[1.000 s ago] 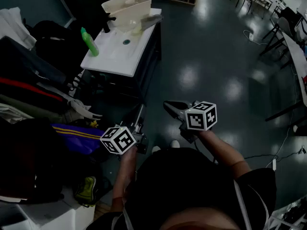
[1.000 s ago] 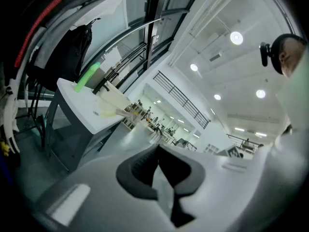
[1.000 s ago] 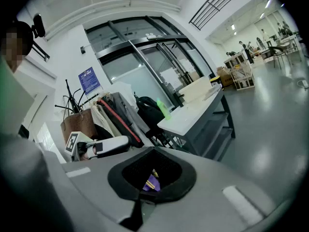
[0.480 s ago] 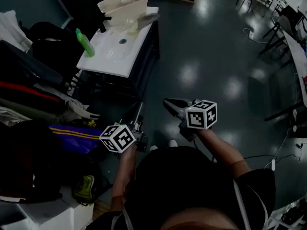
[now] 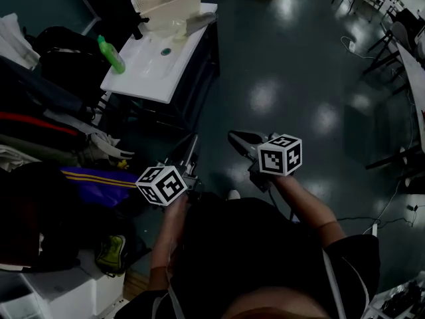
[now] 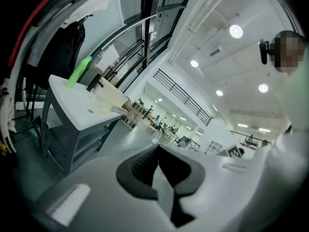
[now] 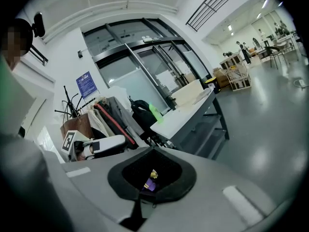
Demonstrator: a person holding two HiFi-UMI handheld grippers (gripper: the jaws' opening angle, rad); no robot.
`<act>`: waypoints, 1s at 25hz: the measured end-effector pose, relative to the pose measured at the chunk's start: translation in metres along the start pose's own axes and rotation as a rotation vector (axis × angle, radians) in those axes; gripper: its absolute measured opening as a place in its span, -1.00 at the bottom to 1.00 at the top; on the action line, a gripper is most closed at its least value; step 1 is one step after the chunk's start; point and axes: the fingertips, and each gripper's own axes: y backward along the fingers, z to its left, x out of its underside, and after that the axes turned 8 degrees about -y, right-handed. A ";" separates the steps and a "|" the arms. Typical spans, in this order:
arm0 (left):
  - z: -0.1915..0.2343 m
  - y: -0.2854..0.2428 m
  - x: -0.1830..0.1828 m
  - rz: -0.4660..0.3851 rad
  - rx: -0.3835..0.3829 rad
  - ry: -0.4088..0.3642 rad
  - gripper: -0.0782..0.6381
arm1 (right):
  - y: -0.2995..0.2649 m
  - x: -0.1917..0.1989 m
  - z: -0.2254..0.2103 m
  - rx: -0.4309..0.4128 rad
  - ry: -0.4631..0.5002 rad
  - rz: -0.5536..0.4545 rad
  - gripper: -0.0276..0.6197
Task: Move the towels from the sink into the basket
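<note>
The sink (image 5: 147,64) has drifted up and to the left in my head view over the last second, and it looks slightly smaller. My two grippers sit just where they were, close in front of my body. I read that as my head and body shifting, not my arms. I have not closed any of the gap to the sink, so the reach has yet to begin.

Both grippers are well short of the sink, over bare floor. The fingers of my left gripper (image 5: 192,153) are pressed together with nothing between them. The fingers of my right gripper (image 5: 239,140) are also closed and empty. The purple and yellow bit in the hollow behind the right fingers is something lying beyond them, not a thing I hold.

The basket (image 5: 167,5) stands at the far end of the sink. A grey towel (image 5: 200,22) lies at the far right edge of the sink, just beside the basket. A pale towel (image 5: 170,26) seems to be in the basin under the basket's near wall, though I can't be sure of it. A green bottle (image 5: 111,53) lies at the sink's left edge.

Neither towel is in the basket yet. I judge that I need to step in to the sink and spread a pair of fingers before any pick.
</note>
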 end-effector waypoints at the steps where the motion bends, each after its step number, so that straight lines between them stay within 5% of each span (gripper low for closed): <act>1: -0.002 -0.002 0.001 0.003 -0.004 -0.002 -0.76 | 0.003 -0.002 -0.003 -0.001 -0.003 -0.004 -0.92; 12: -0.001 -0.026 -0.005 0.016 -0.004 -0.018 -0.76 | 0.004 -0.017 -0.025 0.017 -0.018 -0.028 -0.92; 25: 0.048 -0.103 -0.027 0.050 0.055 -0.022 -0.76 | -0.042 -0.060 -0.072 0.083 -0.024 -0.006 -0.92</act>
